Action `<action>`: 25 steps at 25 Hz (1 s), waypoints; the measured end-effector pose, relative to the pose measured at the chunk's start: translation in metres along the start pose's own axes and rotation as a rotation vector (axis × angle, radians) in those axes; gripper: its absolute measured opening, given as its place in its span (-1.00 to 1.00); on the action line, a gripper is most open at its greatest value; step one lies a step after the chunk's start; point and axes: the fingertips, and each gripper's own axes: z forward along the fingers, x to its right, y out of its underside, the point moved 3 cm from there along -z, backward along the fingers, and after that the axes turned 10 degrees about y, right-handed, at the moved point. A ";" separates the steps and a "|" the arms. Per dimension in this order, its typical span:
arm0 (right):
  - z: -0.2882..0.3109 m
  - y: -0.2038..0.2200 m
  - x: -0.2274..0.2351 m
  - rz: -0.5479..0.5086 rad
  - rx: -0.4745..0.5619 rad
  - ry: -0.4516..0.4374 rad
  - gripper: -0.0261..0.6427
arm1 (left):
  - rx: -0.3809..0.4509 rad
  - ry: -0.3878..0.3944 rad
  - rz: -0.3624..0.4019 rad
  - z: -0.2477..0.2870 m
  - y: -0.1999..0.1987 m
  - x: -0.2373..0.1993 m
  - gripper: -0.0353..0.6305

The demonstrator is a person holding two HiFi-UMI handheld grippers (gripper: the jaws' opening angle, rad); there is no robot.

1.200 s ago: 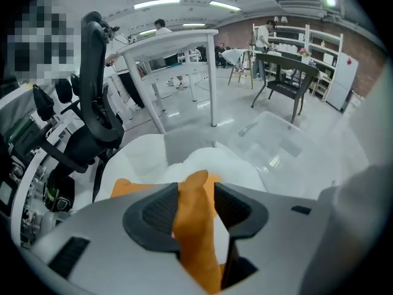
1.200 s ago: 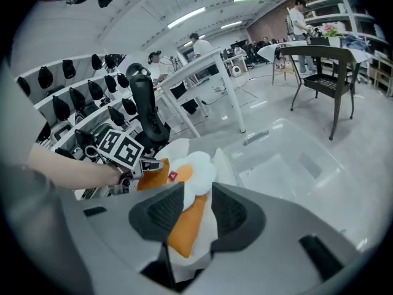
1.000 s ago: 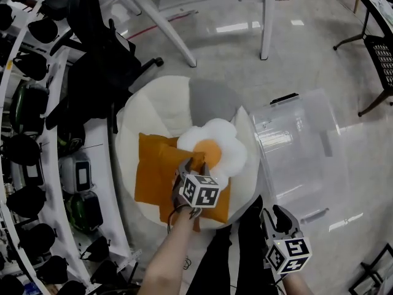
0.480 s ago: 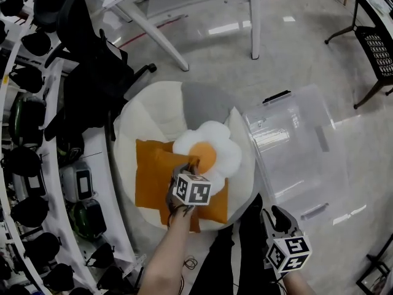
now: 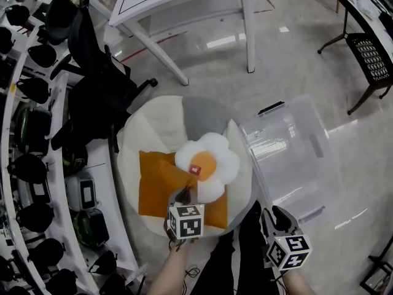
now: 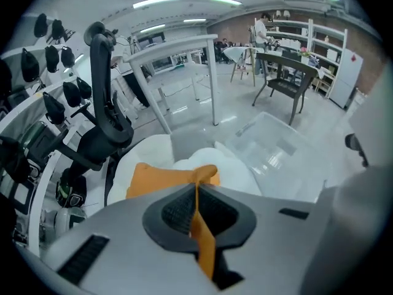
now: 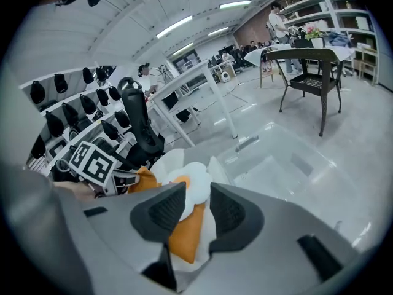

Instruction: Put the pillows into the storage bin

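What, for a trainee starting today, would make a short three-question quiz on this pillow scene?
1. True or false: the clear storage bin already holds a pillow.
2. What is the left tool shut on? A the orange pillow; B a chair leg; C a cable.
3. Short answer: which pillow lies on top of the other on the beanbag?
Key: 1 false; 2 A; 3 the white flower pillow.
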 end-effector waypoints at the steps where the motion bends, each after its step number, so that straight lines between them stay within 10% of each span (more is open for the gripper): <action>1: -0.002 -0.003 0.000 0.004 0.006 0.002 -0.56 | 0.020 0.006 0.002 -0.009 -0.003 0.004 -0.84; 25: -0.102 -0.021 0.039 0.147 0.175 0.169 -0.58 | 0.267 0.384 0.152 -0.083 -0.126 0.178 -0.85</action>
